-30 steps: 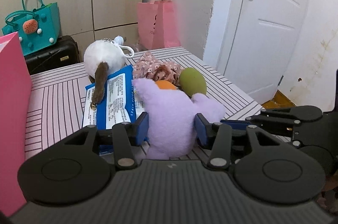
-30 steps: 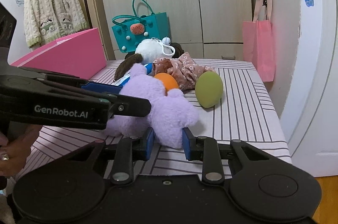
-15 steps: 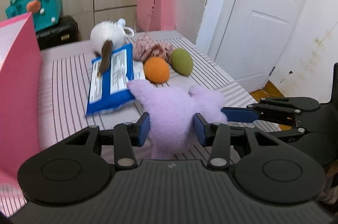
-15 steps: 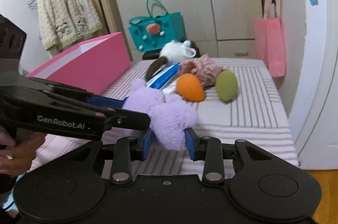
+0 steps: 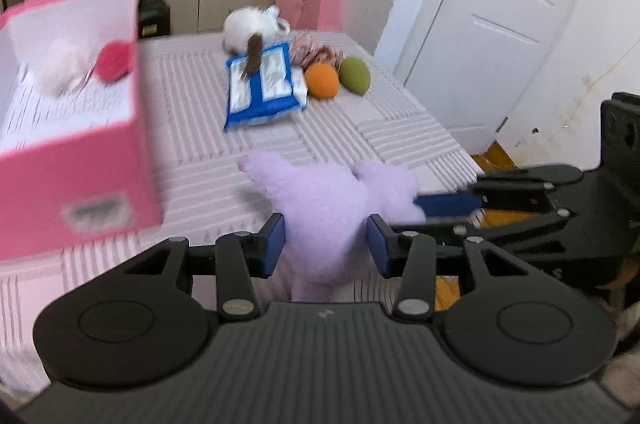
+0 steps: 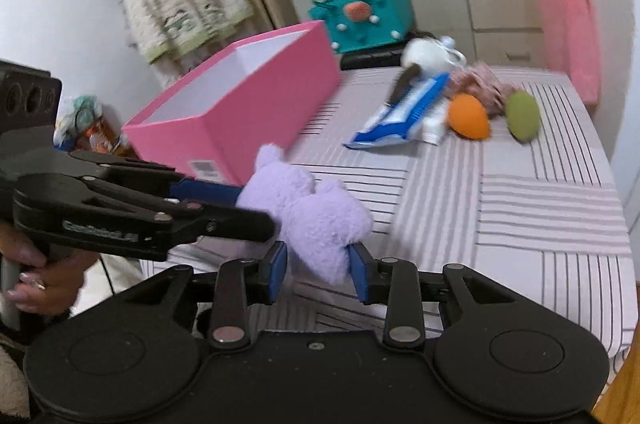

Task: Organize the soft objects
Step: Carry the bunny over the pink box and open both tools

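The left gripper (image 5: pixel 326 250) is clamped on a fluffy lilac plush toy (image 5: pixel 324 212), its blue pads pressing into the narrow lower part of the toy from both sides. The right gripper (image 6: pixel 318 272) grips the same toy (image 6: pixel 308 220) at another end, blue pads sunk into the fur on either side. Both tools meet at the plush: in the left wrist view the right gripper's blue finger (image 5: pixel 444 203) reaches in from the right edge, and in the right wrist view the left gripper comes in from the left, with a hand (image 6: pixel 40 280) wrapped round its handle.

The plush toy hangs between the two grippers above the near part of the striped pale pink and white bedcover (image 5: pixel 400 139), clear of its surface as far as can be told. Just to the left of the toy stands an open bright pink cardboard box (image 5: pixel 80 163) with a white inside; a white fluffy ball (image 5: pixel 60 63) and a red round soft piece (image 5: pixel 114 59) lie in it, blurred.

Beyond the toy, well apart from it, lies a blue and white soft pack (image 5: pixel 264 83). A white furry plush with a brown tail (image 5: pixel 250 31) rests at the pack's far end, a crumpled floral pink cloth (image 5: pixel 316 51) lies to its right, and an orange egg-shaped sponge (image 5: pixel 321 80) and an olive-green egg-shaped sponge (image 5: pixel 355 75) sit side by side next to the cloth.
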`<state>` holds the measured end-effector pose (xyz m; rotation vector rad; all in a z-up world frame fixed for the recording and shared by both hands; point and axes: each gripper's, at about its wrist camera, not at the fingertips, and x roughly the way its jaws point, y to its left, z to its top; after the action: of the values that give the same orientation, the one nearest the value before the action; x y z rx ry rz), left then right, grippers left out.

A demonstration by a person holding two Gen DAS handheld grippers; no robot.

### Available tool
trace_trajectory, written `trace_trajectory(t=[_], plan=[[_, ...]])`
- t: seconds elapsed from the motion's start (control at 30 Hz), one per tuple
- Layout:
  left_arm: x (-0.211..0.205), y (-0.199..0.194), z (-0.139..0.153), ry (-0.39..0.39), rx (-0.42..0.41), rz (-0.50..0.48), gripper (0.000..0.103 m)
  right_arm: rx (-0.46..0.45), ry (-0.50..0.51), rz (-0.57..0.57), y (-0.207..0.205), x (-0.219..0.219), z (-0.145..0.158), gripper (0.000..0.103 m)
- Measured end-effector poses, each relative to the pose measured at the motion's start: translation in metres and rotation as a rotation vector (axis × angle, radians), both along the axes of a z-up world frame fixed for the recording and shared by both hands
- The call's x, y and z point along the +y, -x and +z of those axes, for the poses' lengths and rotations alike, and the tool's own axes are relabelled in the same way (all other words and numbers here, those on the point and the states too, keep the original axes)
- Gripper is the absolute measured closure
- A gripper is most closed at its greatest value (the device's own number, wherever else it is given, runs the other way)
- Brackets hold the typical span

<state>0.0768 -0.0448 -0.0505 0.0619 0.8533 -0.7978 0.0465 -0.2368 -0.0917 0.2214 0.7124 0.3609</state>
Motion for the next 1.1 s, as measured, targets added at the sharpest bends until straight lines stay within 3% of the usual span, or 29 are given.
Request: trace_trajectory(t=[0.37,0.5,0.8,1.0,1.1], plan=[[0.066,0.027,0.019,-0.085,-0.014,0.096,0.060,0.030,0.023,0.203,0.002,0.068,0.022,0.064],[0.090,0.030,0.028,-0.095,-0.021,0.174,0.060,0.065,0.043,0.283,-0.006,0.094,0.035,0.064],[0.115,0.029,0.072,-0.133,-0.225,0.274,0.060,-0.051,0.123,0.364,-0.028,0.136,0.081,0.063],[0.130,-0.019,0.089,-0.040,-0.298,0.369,0.061,-0.128,0.063,0.328,-0.076,0.138,0.104,0.064],[0.134,-0.052,0.091,0.009,-0.299,0.383,0.061,-0.198,0.090,0.299,-0.099,0.141,0.112,0.064]])
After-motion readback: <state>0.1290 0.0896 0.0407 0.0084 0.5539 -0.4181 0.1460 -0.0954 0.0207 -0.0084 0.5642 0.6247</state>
